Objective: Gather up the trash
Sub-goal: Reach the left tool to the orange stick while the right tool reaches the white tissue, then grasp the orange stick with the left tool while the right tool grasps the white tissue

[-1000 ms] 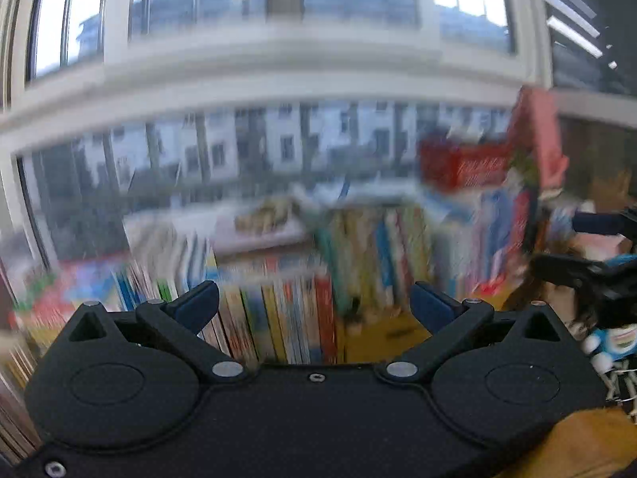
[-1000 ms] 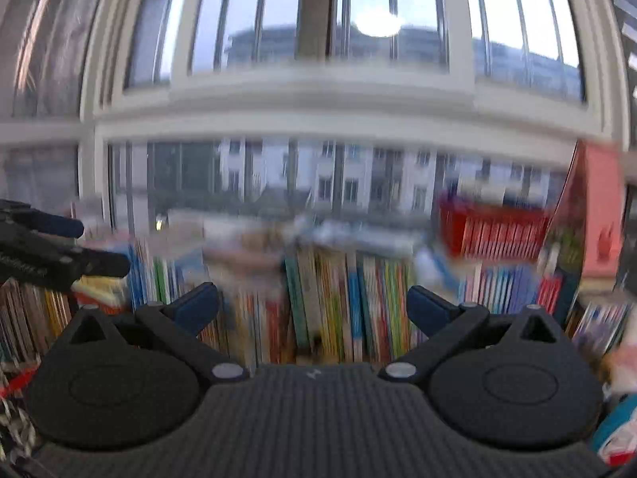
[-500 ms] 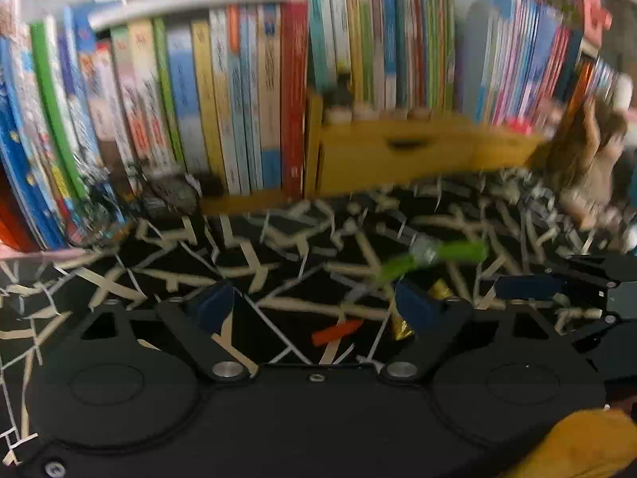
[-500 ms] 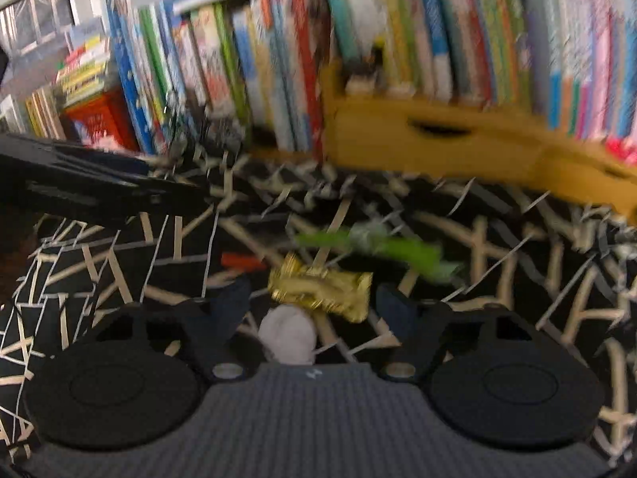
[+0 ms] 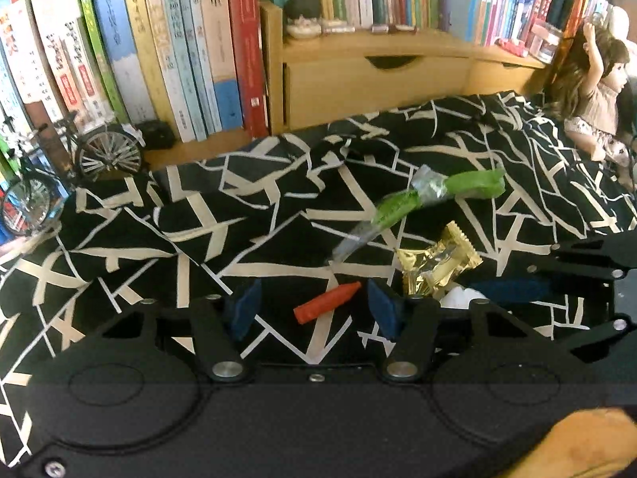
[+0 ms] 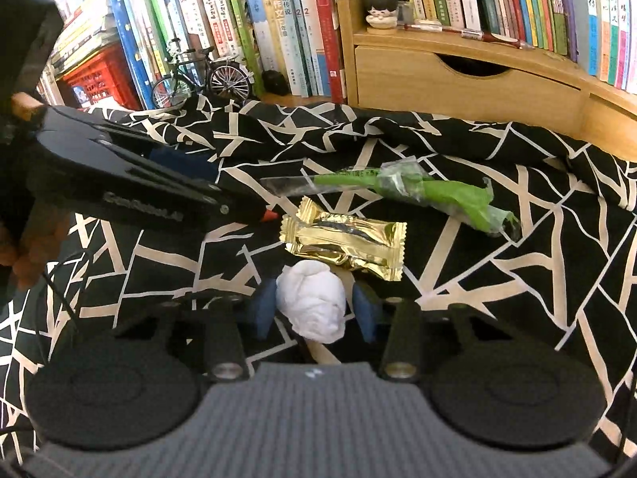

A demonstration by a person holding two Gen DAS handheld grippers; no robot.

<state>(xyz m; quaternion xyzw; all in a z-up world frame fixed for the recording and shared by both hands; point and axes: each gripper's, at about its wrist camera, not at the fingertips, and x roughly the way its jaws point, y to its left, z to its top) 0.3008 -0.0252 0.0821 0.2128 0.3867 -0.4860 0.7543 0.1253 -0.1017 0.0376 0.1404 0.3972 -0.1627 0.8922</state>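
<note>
Pale lettering runs along the black side of the left gripper (image 6: 254,215) in the right wrist view, but it is too blurred to read with confidence; the book spines (image 6: 278,28) behind carry Chinese characters and one red spine shows "2 2". On the black cloth with cream crack-like lines (image 5: 199,215), the small orange-red crayon-shaped scrap (image 5: 327,302) lies between the left gripper's (image 5: 314,308) blue pads, touching neither; the jaws are half spread and closing. Its long axis runs slantwise, pointed tip up and to the right toward the far right pad. The crumpled white paper ball (image 6: 312,304) sits between the right gripper's (image 6: 312,310) blue pads, whose jaws are also closing; a thin gap shows on each side, so I cannot tell that they press it. Just beyond the ball lies the shiny gold foil sweet wrapper (image 6: 344,243), long axis roughly left to right, touching the ball's far edge. Farther off lies the long green and clear plastic wrapper (image 6: 398,189), stretched left to right, its green end lower right.
</note>
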